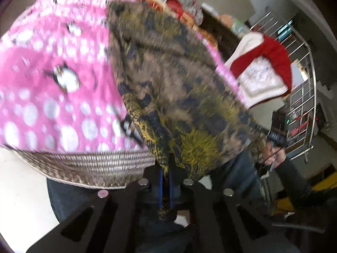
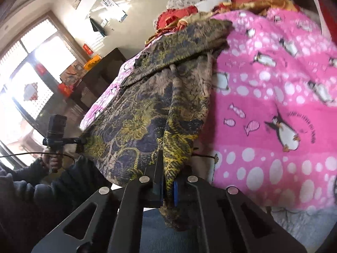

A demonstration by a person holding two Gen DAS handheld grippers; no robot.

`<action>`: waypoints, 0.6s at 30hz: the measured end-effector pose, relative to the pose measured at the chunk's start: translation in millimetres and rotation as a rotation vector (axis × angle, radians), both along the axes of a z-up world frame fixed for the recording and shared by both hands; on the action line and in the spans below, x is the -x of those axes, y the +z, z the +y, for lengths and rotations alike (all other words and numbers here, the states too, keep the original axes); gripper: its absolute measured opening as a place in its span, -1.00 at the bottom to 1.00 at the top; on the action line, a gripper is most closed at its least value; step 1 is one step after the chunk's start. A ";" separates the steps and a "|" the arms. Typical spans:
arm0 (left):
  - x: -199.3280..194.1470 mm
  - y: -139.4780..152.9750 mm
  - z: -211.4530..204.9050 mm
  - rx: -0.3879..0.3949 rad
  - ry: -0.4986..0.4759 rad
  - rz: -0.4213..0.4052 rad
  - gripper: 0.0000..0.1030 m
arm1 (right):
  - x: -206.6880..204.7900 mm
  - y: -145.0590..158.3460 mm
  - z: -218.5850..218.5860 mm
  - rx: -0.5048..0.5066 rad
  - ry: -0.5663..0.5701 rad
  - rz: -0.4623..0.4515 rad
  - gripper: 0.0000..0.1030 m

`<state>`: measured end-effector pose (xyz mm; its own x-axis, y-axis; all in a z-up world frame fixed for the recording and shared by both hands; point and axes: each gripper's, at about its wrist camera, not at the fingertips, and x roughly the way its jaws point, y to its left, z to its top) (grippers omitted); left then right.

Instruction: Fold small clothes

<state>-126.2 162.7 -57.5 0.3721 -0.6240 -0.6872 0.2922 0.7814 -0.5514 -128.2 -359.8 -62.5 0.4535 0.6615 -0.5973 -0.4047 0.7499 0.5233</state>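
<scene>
A small garment (image 1: 168, 80) with a brown, yellow and dark blue pattern lies stretched over a pink penguin-print blanket (image 1: 52, 84). My left gripper (image 1: 166, 181) is shut on one corner of it at the near edge. My right gripper (image 2: 167, 181) is shut on the other near corner of the garment (image 2: 147, 109), which hangs slightly over the blanket (image 2: 273, 105) edge. Each view shows the other gripper at the garment's far corner: the right one in the left wrist view (image 1: 276, 139), the left one in the right wrist view (image 2: 63, 141).
Red and floral bedding (image 2: 210, 4) is piled at the head of the bed. A woven mat edge (image 1: 88, 166) shows under the blanket. A metal rack (image 1: 301, 84) with a red and white cloth stands beside the bed. A window (image 2: 31, 80) and dark furniture (image 2: 96, 78) lie to the left.
</scene>
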 end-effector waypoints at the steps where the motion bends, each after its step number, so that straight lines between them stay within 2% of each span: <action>1: 0.2 6.7 3.4 0.017 0.013 -0.017 -0.94 | 3.2 5.7 1.1 0.002 -0.003 -0.018 -0.89; 6: -5.9 46.0 24.4 0.098 0.087 -0.127 -0.94 | 16.7 46.8 6.9 -0.057 -0.028 -0.135 -0.90; 9: -1.0 64.4 35.8 0.112 0.107 -0.177 -0.95 | 21.7 68.8 12.2 -0.103 -0.031 -0.197 -0.90; 15: 33.1 87.8 66.1 0.192 0.132 -0.224 -0.95 | 49.9 98.6 18.4 -0.127 -0.006 -0.253 -0.90; 18: 52.3 99.5 75.0 0.250 0.106 -0.233 -0.94 | 66.3 111.6 8.8 -0.148 -0.008 -0.261 -0.90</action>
<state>-178.5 237.7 42.0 0.5724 -0.7118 -0.4071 0.3576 0.6635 -0.6572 -194.5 -351.0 49.1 0.5845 0.7285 -0.3572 -0.5339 0.6768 0.5068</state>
